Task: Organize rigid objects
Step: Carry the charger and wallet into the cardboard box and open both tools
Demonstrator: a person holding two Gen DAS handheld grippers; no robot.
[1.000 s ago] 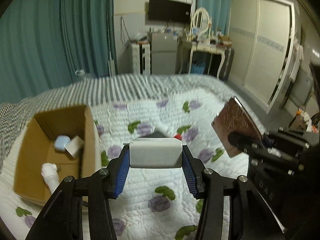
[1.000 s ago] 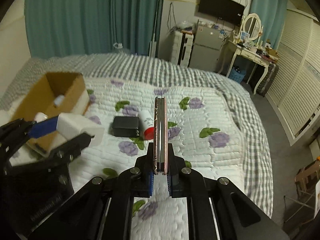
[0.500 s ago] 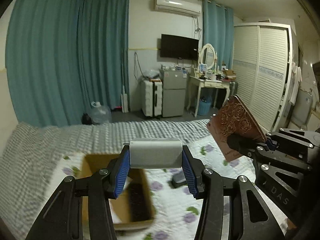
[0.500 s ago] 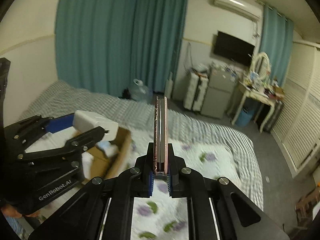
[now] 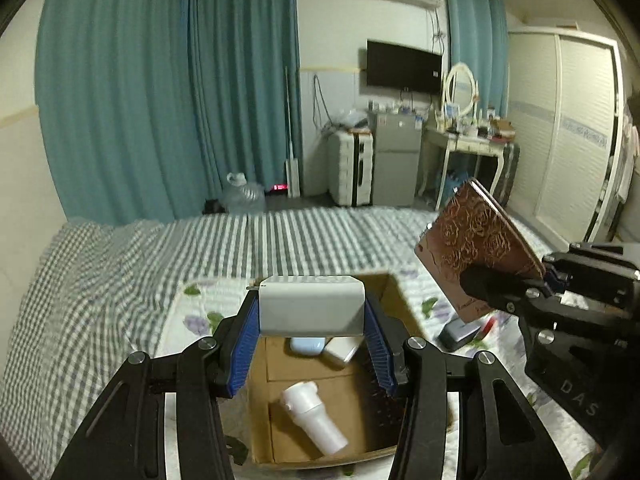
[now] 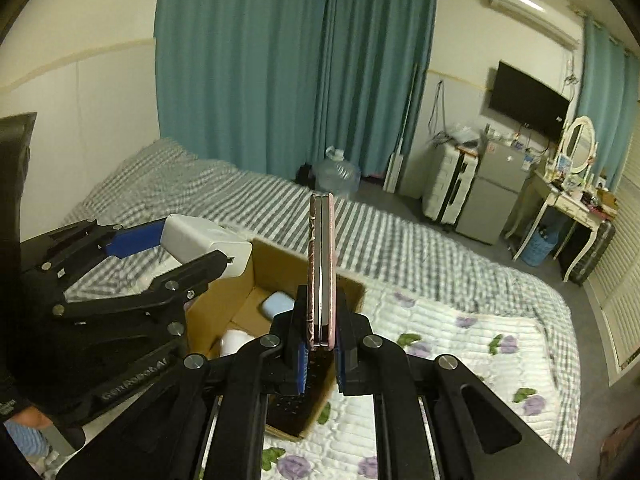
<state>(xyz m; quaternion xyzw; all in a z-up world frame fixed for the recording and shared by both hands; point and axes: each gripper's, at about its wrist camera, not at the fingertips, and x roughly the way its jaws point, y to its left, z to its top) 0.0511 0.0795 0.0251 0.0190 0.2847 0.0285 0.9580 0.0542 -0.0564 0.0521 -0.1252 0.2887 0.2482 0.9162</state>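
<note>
Prob. home bedroom: bed (image 5: pixel 160 256), curtains (image 5: pixel 172 92), wardrobe (image 5: pixel 576 136), TV (image 5: pixel 404 67).

A wide bed (image 5: pixel 120 264) carries everything: a grey-and-white checked and striped blanket (image 6: pixel 392 248) with a white quilt printed with purple flowers (image 6: pixel 460 336) over it. On the quilt sit an open brown cardboard box (image 5: pixel 396 296) and, beside it, a dark rectangular block (partly hidden) (image 5: pixel 456 334).

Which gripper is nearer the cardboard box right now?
Left. The left gripper, shut on the white charger, hangs directly over the cardboard box. The right gripper, clamping the patterned phone, sits beside the box's right edge.
</note>
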